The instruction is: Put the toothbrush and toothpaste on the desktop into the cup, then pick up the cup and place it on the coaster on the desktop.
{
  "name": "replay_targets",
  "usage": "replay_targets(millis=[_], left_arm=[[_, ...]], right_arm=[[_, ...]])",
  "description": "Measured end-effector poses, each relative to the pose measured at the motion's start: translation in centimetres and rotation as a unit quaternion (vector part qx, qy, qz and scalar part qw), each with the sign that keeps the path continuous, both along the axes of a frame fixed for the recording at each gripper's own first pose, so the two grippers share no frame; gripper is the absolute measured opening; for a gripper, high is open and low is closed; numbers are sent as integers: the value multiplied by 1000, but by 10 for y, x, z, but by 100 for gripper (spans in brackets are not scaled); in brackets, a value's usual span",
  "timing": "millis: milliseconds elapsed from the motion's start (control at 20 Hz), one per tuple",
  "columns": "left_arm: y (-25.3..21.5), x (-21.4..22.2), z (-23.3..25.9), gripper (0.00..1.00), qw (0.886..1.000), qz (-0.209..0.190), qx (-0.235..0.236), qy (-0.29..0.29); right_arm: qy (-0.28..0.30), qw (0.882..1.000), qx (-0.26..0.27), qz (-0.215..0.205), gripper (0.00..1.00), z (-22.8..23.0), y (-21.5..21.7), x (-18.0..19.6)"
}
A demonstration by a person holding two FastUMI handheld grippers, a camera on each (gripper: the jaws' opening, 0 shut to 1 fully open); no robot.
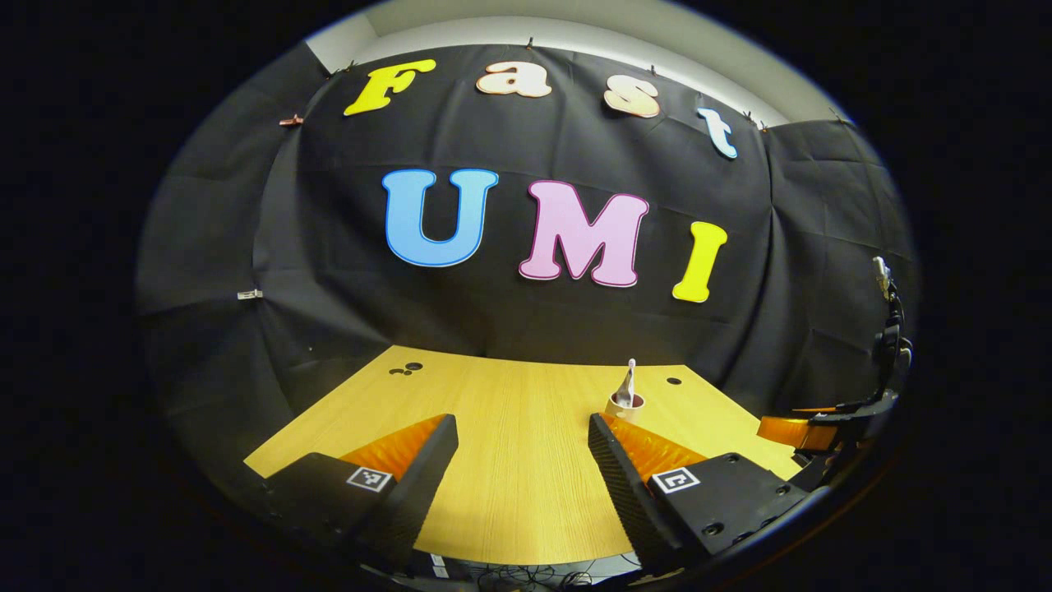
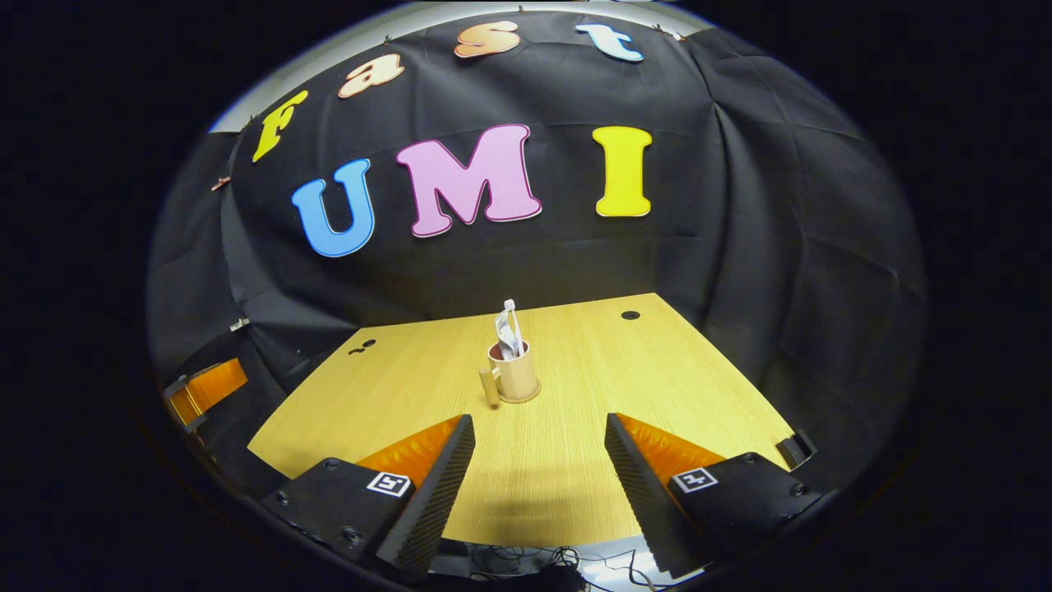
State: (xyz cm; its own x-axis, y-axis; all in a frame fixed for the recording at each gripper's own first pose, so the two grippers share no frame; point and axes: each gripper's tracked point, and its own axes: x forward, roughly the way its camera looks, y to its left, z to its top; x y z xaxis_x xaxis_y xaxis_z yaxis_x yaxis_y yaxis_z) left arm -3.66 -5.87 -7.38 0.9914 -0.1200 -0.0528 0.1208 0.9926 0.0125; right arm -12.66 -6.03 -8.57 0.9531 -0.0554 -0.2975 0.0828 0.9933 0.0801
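Desktop (image 2: pixel 575 460) of pale wood fills the lower part of both views, and the cup (image 2: pixel 515 374) serves as the landmark on it. In the left gripper view, going left to right, the left gripper (image 1: pixel 522 448) hangs above the near edge with its jaws spread wide and nothing between them; the cup (image 1: pixel 626 405) stands beyond its right-hand finger, partly hidden by that fingertip; farther right, at the edge of the view, part of the right gripper (image 1: pixel 822 427) juts in above the desktop's right side. In the right gripper view, part of the left gripper (image 2: pixel 205 388) shows well left of the cup, off the desktop's left edge. The cup stands upright near the middle of the desktop, its handle turned toward the left, on a thin round base that may be the coaster (image 2: pixel 518 398), though I cannot tell for certain. The toothbrush (image 2: pixel 508 316) and the toothpaste (image 2: pixel 509 340) stand inside the cup, leaning together above its rim. Nearer than the cup, the right gripper (image 2: pixel 538 444) hangs with its jaws wide apart, gripping nothing.
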Motion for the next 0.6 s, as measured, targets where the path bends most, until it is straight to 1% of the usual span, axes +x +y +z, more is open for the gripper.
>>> replay_targets(millis=[250, 600], left_arm=[[4, 5, -4, 99, 1000, -9, 2, 9], [14, 13, -6, 99, 1000, -20, -9, 16]], right_arm=[[5, 1000, 11, -9, 98, -6, 3, -1], [13, 1000, 1, -2, 98, -8, 23, 5]])
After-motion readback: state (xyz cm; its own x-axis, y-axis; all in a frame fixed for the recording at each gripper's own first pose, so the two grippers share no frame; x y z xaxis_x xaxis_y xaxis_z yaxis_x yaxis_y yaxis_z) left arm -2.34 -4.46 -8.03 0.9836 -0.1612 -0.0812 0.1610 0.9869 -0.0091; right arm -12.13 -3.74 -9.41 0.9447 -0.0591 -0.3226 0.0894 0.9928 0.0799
